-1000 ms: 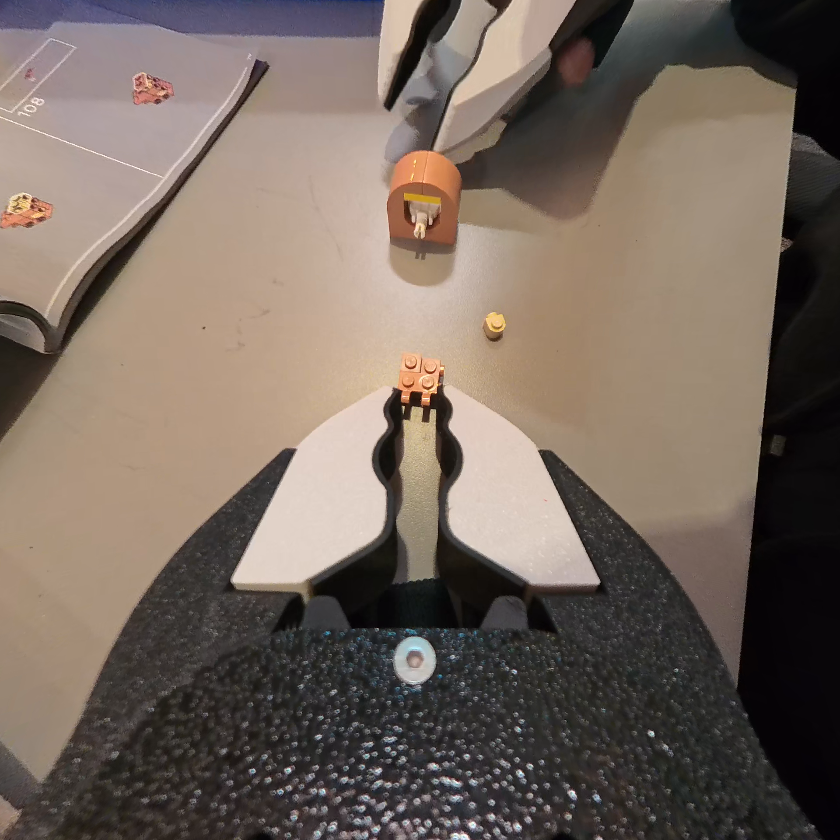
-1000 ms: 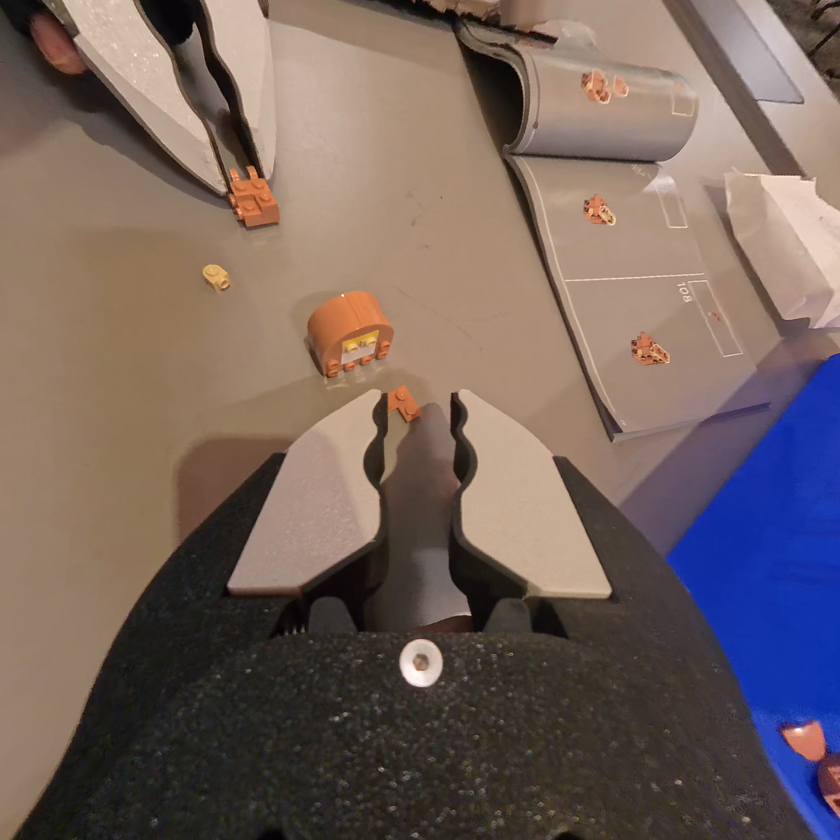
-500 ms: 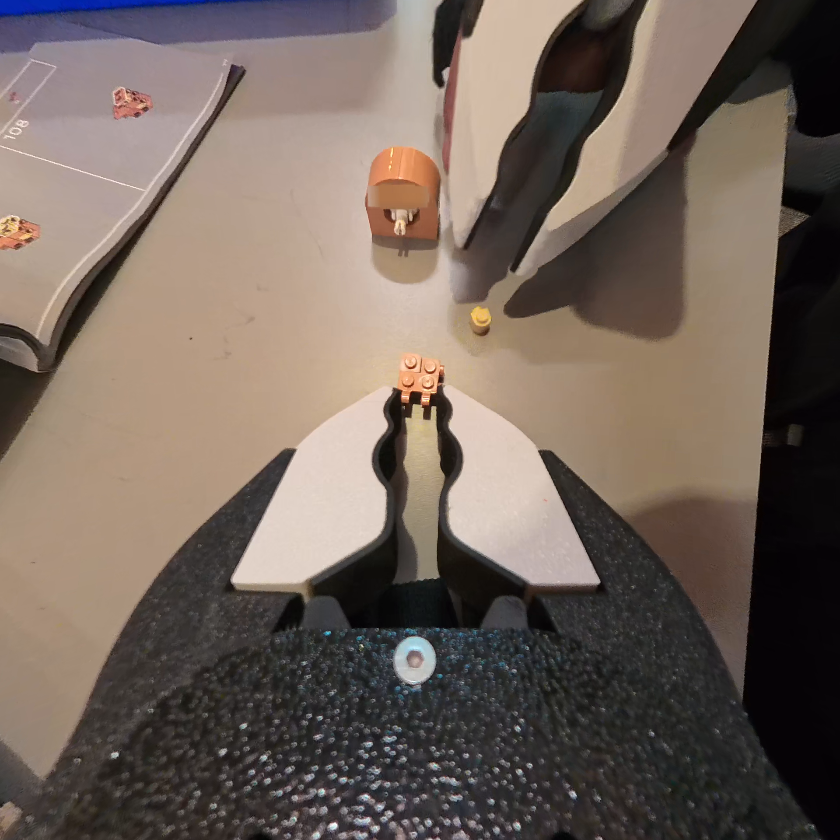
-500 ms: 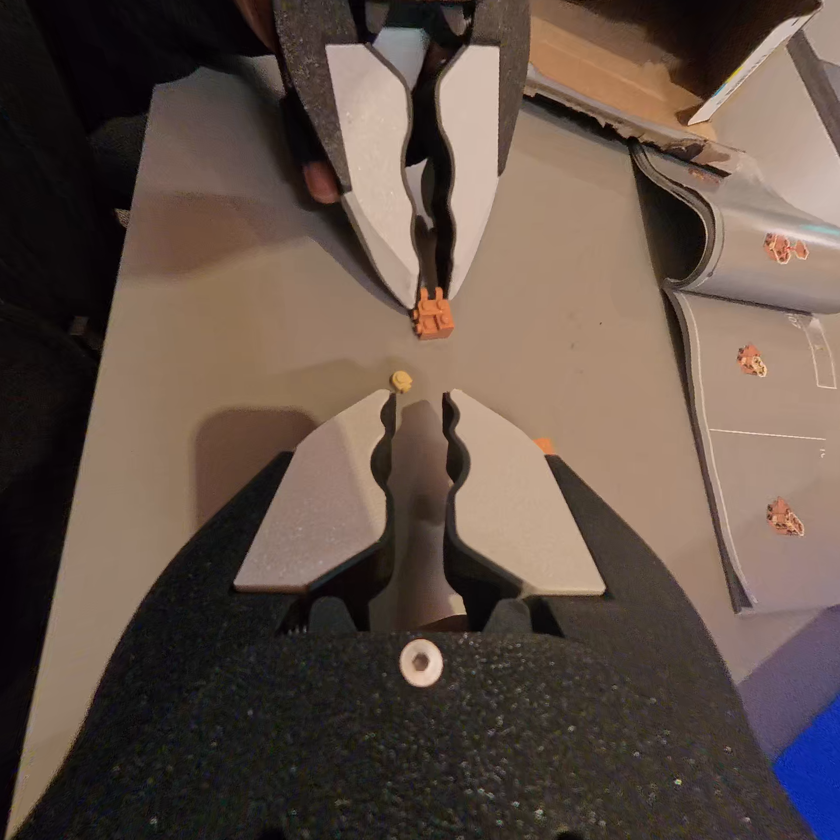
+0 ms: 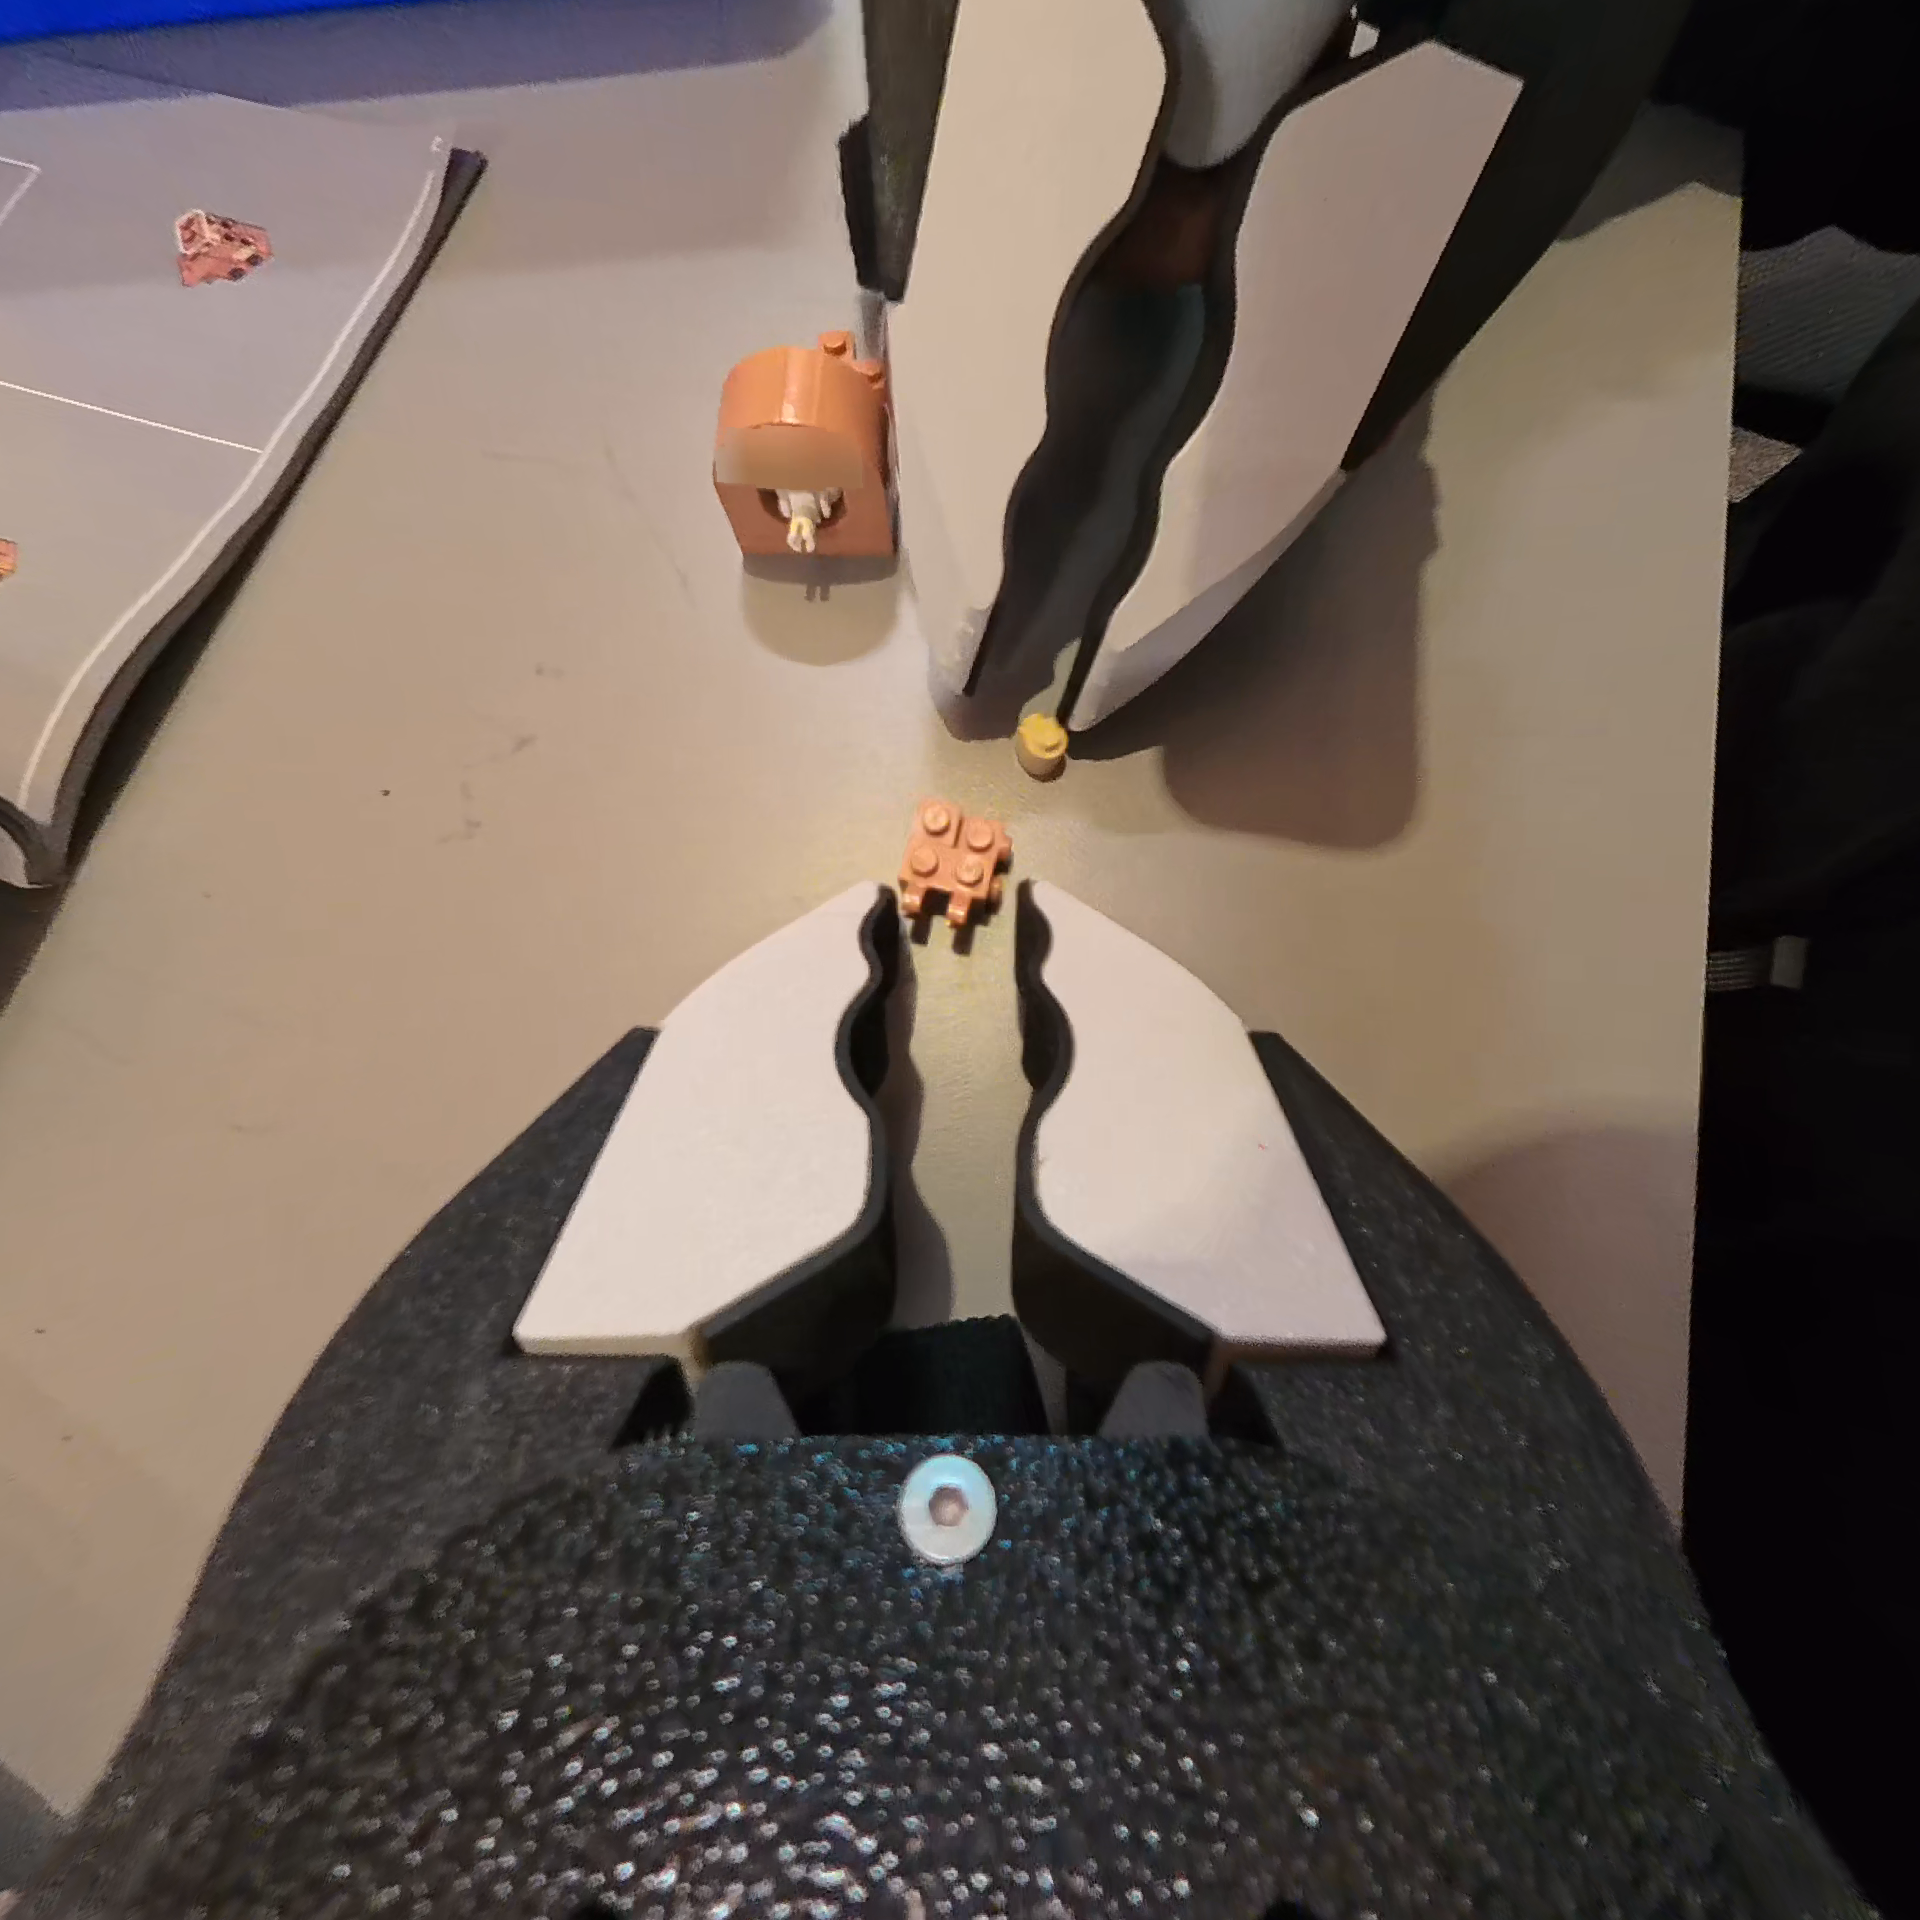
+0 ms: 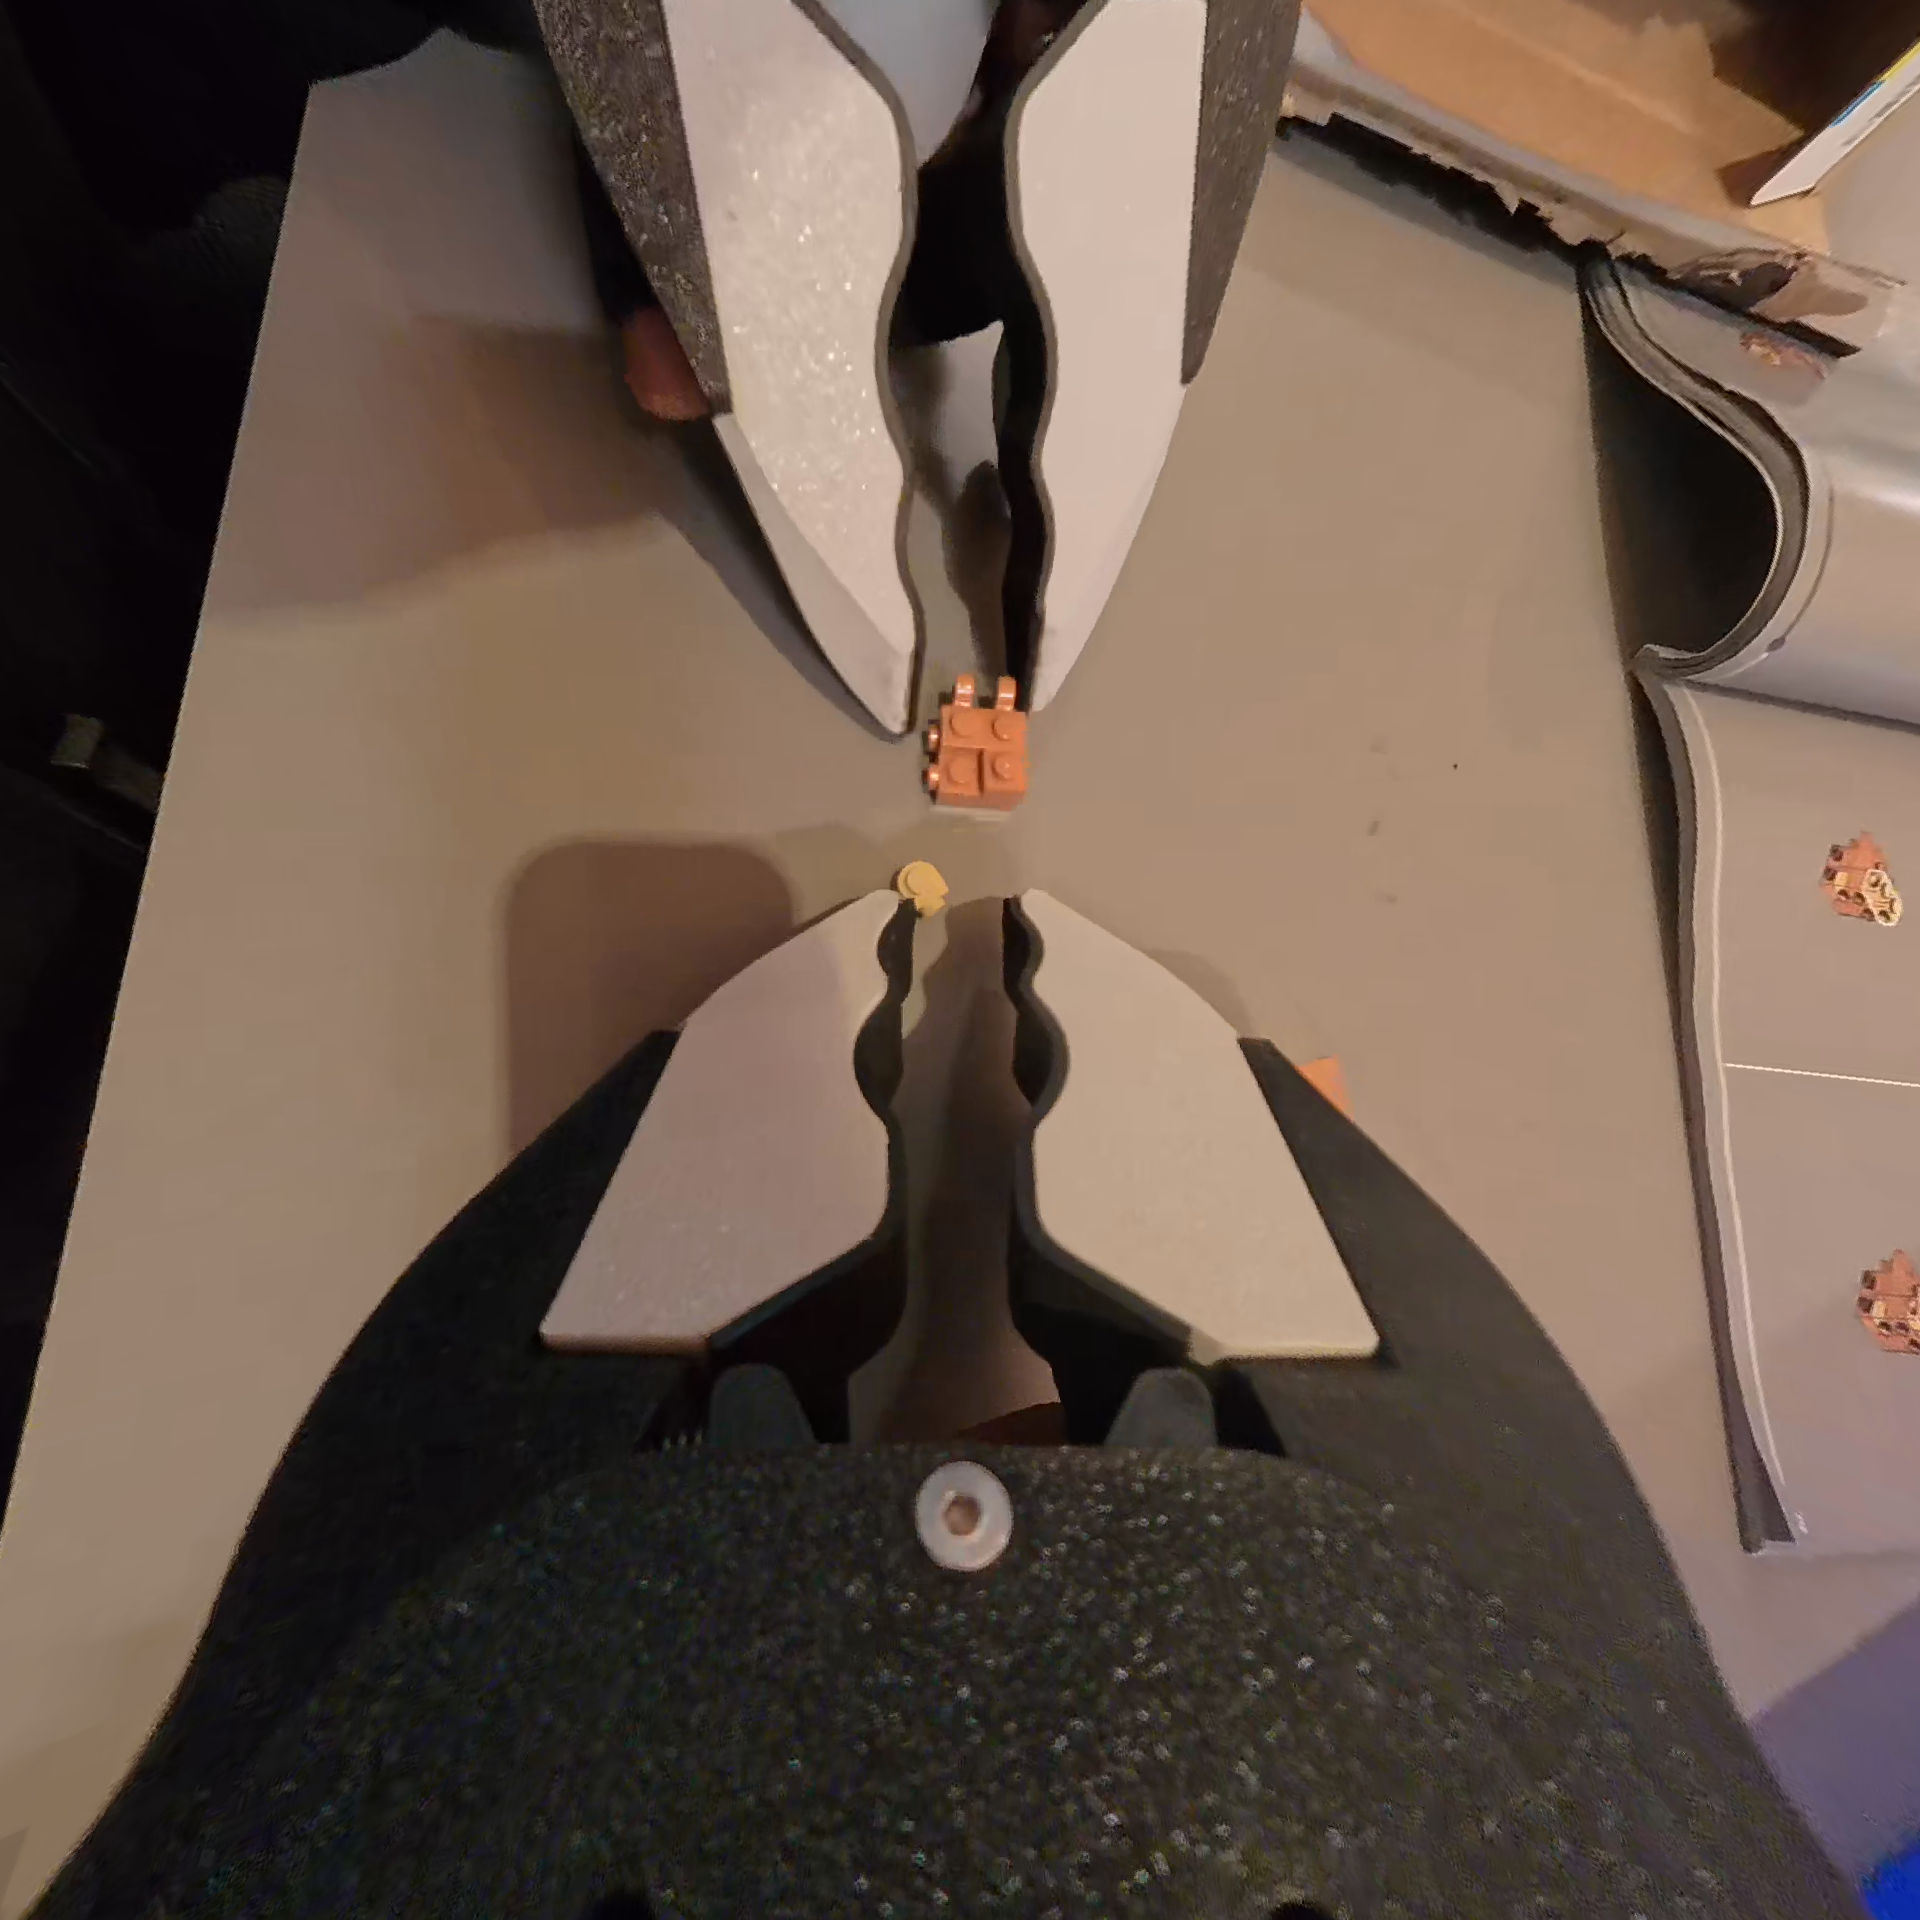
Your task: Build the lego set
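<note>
Orange brick piece [image 5: 957, 864] sitting on grey tabletop [image 5: 416, 935], just ahead of left gripper [image 5: 954, 902], jaws apart, w/ gaps both sides. Right gripper [image 6: 951, 906] also apart, hovering beside small yellow stud [image 6: 921, 885], not clamping. Nothing lifted or joined yet.

left hand-held gripper [image 5: 956, 902]: low over desk [image 5: 416, 935], fingers slightly parted, gripping nothing | right hand-held gripper [image 6: 956, 909]: tips down near desk's right edge, facing the left one tip to tip, narrowly parted, nothing clamped
</note>
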Demonstrator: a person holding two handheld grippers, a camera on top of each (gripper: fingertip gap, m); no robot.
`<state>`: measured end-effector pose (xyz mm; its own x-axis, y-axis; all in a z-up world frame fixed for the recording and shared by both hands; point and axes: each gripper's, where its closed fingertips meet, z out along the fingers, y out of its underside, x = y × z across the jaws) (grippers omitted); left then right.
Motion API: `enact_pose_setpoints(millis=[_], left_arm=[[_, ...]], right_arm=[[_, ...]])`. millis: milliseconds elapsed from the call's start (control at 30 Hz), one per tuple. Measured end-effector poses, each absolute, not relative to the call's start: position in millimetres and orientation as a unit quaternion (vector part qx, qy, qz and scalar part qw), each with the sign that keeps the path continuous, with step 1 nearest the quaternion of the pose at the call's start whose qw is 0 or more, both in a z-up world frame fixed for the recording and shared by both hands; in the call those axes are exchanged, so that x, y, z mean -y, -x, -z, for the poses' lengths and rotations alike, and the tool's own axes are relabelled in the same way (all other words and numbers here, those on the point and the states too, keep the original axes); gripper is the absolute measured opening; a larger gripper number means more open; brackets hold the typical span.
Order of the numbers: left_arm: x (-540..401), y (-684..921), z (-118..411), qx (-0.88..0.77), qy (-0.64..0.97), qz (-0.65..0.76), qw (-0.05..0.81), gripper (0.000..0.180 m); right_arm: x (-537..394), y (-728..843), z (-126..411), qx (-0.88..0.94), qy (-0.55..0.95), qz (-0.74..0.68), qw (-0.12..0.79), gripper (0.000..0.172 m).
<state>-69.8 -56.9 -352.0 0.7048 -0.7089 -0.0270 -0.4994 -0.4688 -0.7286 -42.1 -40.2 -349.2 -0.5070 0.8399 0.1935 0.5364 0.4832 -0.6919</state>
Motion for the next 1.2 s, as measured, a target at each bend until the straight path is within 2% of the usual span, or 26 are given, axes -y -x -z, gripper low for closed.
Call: enact_pose_setpoints(millis=[300,600,700,933,1000,1100,1200], left_arm=[[57,72,354,-0.394,0.833,0.162,0.354,0.031],[55,71,355,-0.438,0.812,0.19,0.336,0.026],[56,70,355,-0.441,0.809,0.193,0.338,0.017],[55,71,354,-0.434,0.811,0.192,0.342,0.017],[55,71,354,-0.433,0.812,0.191,0.343,0.017],[54,72,354,-0.431,0.812,0.185,0.346,0.02],[54,73,353,-0.433,0.81,0.18,0.352,0.025]], right_arm=[[45,41,351,0.83,0.4,-0.294,0.252,0.02],[52,46,349,0.833,0.385,-0.306,0.253,0.019],[51,47,349,0.829,0.389,-0.302,0.264,0.012],[46,51,337,0.811,0.394,-0.298,0.313,0.001],[46,48,338,0.811,0.401,-0.302,0.301,0.003],[46,46,348,0.813,0.422,-0.294,0.271,0.017],[51,48,351,0.813,0.433,-0.297,0.25,0.019]])
